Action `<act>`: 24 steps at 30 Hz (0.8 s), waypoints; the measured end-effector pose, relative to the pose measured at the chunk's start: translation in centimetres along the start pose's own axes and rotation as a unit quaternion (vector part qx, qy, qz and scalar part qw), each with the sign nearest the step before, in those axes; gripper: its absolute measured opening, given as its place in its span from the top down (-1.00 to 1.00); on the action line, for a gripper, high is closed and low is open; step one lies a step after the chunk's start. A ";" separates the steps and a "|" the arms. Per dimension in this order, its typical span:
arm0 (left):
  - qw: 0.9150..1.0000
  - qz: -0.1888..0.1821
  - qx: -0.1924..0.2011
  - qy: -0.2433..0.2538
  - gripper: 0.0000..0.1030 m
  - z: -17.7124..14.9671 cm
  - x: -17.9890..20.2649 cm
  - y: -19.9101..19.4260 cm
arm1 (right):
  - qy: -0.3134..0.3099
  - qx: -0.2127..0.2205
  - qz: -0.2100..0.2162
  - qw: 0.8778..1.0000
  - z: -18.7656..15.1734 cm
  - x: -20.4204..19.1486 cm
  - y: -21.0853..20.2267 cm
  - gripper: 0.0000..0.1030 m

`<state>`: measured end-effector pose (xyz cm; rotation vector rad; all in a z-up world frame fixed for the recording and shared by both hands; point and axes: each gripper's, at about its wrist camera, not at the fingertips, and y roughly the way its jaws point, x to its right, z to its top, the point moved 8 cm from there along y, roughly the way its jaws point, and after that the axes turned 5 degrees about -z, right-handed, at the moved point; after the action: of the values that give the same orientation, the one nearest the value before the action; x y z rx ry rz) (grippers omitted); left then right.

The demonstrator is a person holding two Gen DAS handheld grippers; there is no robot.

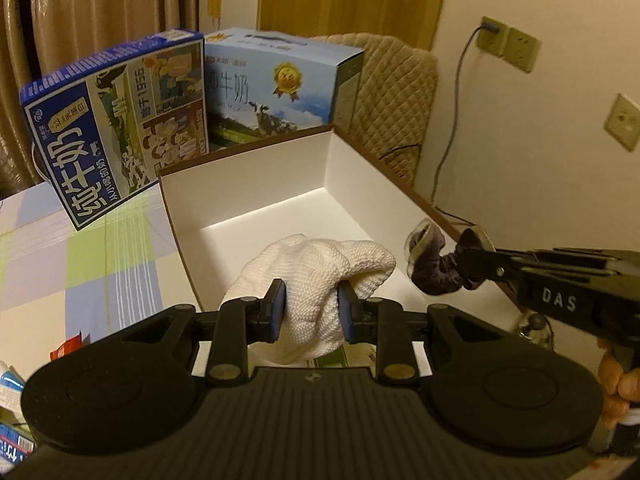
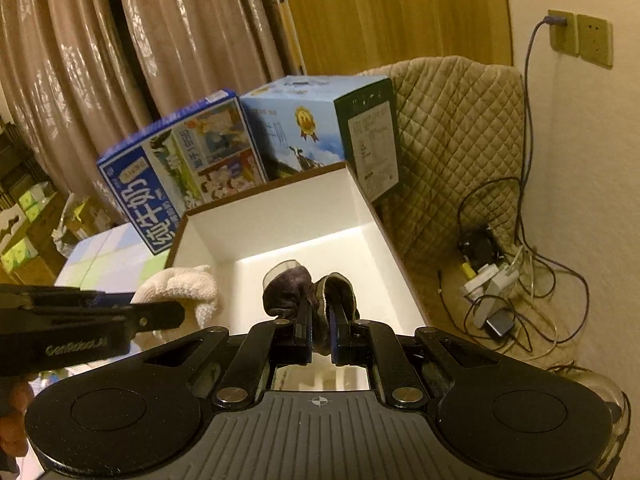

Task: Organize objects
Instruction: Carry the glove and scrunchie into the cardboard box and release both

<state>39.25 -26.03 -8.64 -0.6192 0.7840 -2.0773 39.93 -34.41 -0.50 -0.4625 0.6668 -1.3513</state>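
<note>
While clamped between the blue pads of the left gripper, a white knitted cloth bundle bulges forward of the fingers, above the near rim of an open white cardboard box. The right gripper, its fingers pinched nearly together on a dark purple fabric scrunchie, holds that item over the box floor ahead of its fingertips. Beyond both sets of fingers stand a dark blue printed milk carton and a light blue milk carton; a beige quilted chair cover lies to the right.
</note>
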 end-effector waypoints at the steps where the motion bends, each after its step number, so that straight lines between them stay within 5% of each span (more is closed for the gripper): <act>1: 1.000 0.004 -0.005 -0.004 0.55 0.3 -0.3 0.7 | -0.002 -0.003 0.000 1.000 0.1 0.1 0.6 0.91; 13: 0.998 0.034 -0.049 -0.036 0.53 1.6 -2.9 6.9 | -0.004 -0.037 0.000 0.999 0.6 1.1 5.9 0.91; 24: 0.997 0.035 -0.053 -0.046 0.33 1.7 -3.5 7.8 | 0.009 -0.046 0.012 0.999 1.2 1.7 7.9 0.90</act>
<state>46.28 -27.40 -13.52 -0.7299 0.8536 -1.9383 46.69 -34.77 -5.07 -0.5147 0.7501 -1.3086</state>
